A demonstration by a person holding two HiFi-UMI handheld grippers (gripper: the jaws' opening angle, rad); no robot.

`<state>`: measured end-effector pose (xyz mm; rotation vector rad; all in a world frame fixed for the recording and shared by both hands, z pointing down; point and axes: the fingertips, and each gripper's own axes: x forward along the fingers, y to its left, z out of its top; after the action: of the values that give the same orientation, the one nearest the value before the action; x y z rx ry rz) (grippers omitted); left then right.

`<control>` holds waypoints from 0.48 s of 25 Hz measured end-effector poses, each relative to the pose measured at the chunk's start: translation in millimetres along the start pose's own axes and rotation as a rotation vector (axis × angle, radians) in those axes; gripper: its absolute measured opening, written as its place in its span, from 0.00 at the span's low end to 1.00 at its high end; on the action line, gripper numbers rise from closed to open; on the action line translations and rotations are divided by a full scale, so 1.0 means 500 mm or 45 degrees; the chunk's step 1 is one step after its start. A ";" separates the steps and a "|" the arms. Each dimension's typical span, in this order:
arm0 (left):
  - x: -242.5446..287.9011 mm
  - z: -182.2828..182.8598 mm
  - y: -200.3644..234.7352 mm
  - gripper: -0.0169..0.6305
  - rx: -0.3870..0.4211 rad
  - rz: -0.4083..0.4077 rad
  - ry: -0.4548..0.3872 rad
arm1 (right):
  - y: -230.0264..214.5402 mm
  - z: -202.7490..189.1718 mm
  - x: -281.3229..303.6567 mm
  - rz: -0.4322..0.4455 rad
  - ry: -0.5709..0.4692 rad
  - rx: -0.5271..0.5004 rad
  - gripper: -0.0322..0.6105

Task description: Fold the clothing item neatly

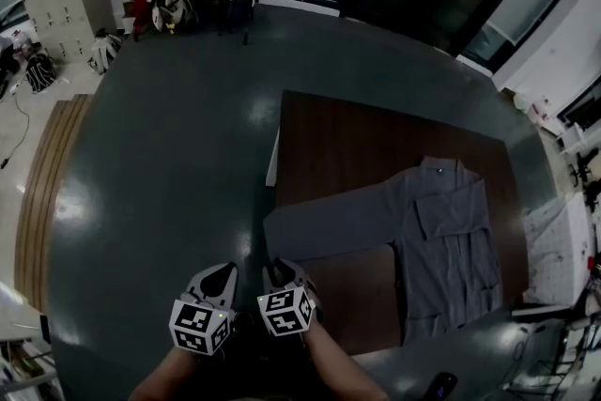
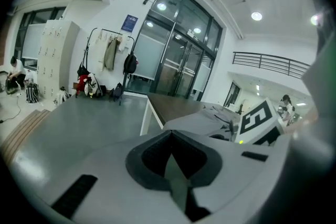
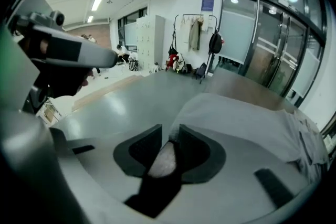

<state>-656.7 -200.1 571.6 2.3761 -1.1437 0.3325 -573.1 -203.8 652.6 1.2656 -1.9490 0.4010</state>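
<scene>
Two hand-held grippers, each white with a black-and-white marker cube, sit side by side off the near-left corner of a dark brown wooden table [image 1: 347,136].

The right gripper [image 1: 285,268] has its dark jaws parted by a narrow gap. In the right gripper view, the right gripper [image 3: 170,131] points at the pale end of a sleeve [image 3: 231,118], which lies right at the jaw tips. I cannot tell whether any fabric is already inside the gap, and nothing looks pinched. The gap suits a thin cloth edge, so this gripper is probably about to take the cuff.

The left gripper [image 1: 221,272] has its jaws pressed together on nothing. Its own view shows the left gripper [image 2: 170,134] aimed over bare grey-green floor [image 1: 160,155], just beside the table's left edge. It appears to be waiting, with nothing to do for now.

Further out lies the grey long-sleeved shirt [image 1: 441,230], spread flat on the right half of the table. Its collar faces the far edge and its hem reaches the near edge. One sleeve [image 1: 329,225] stretches across the table to the left edge, and its end reaches slightly past that edge beside the right gripper.

The shirt appears laid out for folding, and the outstretched sleeve looks like the first part to bring in. No fold seems to have been made yet.
</scene>
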 end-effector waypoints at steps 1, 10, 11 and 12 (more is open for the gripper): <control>-0.001 -0.002 0.003 0.04 0.003 0.003 0.010 | -0.004 -0.004 0.005 -0.024 0.014 -0.009 0.17; -0.015 -0.004 0.034 0.04 -0.016 0.033 0.026 | -0.015 0.003 0.009 -0.107 -0.006 0.048 0.13; -0.014 -0.004 0.033 0.04 -0.016 0.032 0.026 | -0.016 0.003 0.008 -0.099 -0.005 0.067 0.12; -0.014 -0.003 0.033 0.04 -0.013 0.031 0.027 | -0.016 0.004 0.008 -0.089 -0.001 0.084 0.09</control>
<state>-674.0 -203.4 575.4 2.3457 -1.1627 0.3582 -567.7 -211.1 653.1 1.3719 -1.9003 0.4326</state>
